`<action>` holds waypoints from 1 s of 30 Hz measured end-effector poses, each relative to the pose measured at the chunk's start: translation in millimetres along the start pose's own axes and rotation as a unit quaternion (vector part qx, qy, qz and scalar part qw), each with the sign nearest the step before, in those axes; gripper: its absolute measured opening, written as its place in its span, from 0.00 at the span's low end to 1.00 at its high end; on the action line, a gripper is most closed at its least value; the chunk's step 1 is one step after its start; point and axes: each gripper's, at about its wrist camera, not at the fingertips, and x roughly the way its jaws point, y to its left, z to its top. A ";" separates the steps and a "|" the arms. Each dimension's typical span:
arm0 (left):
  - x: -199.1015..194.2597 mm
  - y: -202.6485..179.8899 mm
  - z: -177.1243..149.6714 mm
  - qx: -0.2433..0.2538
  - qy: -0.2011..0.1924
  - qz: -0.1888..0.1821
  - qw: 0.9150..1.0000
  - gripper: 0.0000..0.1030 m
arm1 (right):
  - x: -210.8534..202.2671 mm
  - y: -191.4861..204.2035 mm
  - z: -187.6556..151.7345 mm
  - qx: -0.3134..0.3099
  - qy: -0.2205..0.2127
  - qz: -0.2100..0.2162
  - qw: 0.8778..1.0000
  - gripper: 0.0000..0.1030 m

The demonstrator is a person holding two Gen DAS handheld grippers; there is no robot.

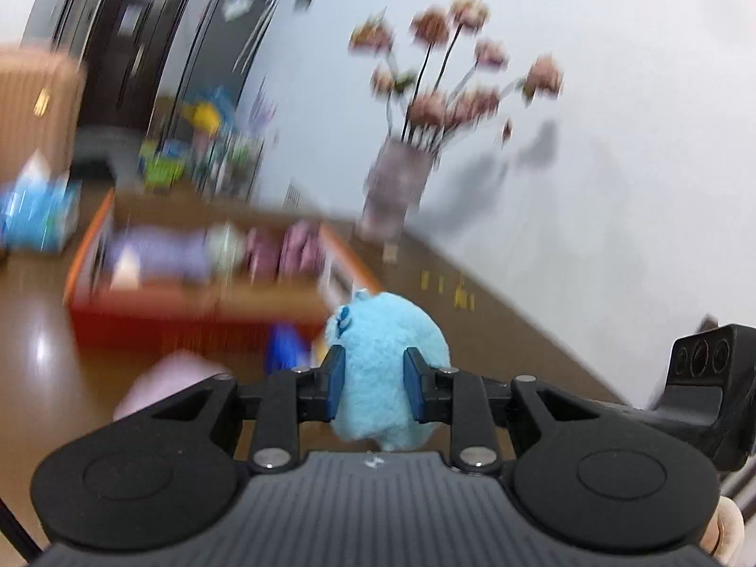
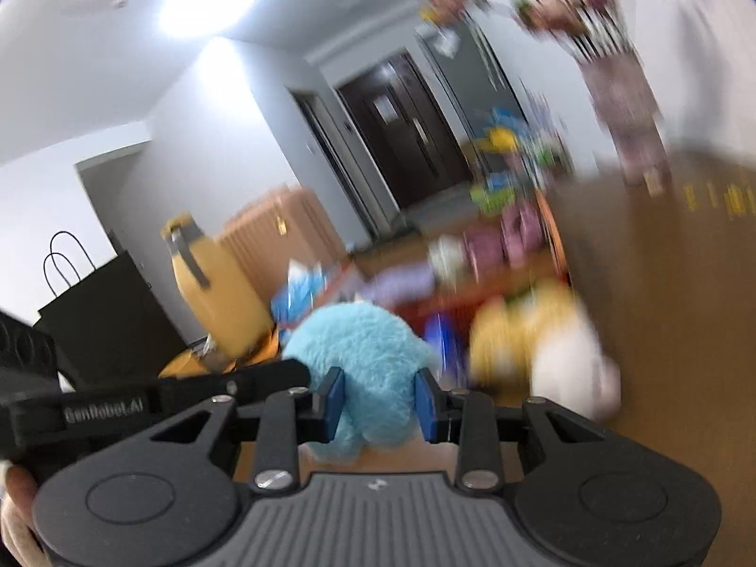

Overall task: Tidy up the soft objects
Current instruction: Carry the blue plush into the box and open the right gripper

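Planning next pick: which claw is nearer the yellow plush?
Right. The right claw sits just beside the yellow plush; the left claw is farther, beyond the blue plush.

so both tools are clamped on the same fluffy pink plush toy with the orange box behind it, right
Not quite: the plush toy is light blue, not pink. The left wrist view shows the left tool pinching its blue fur, and the right wrist view shows the right tool shut on it too. The orange box does sit behind it.
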 end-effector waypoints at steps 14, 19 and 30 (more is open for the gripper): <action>177.3 113.6 49.4 -0.087 0.128 0.067 0.986 0.23 | 228.6 -64.9 80.3 -0.030 0.195 -0.065 0.978 0.24; 165.7 128.0 38.1 -0.048 0.134 0.102 0.985 0.18 | 262.9 -49.9 60.3 -0.056 0.229 -0.035 0.971 0.14; 95.9 108.7 68.1 0.020 0.057 0.158 0.986 0.41 | 230.7 -29.5 76.3 -0.036 0.197 -0.004 0.980 0.21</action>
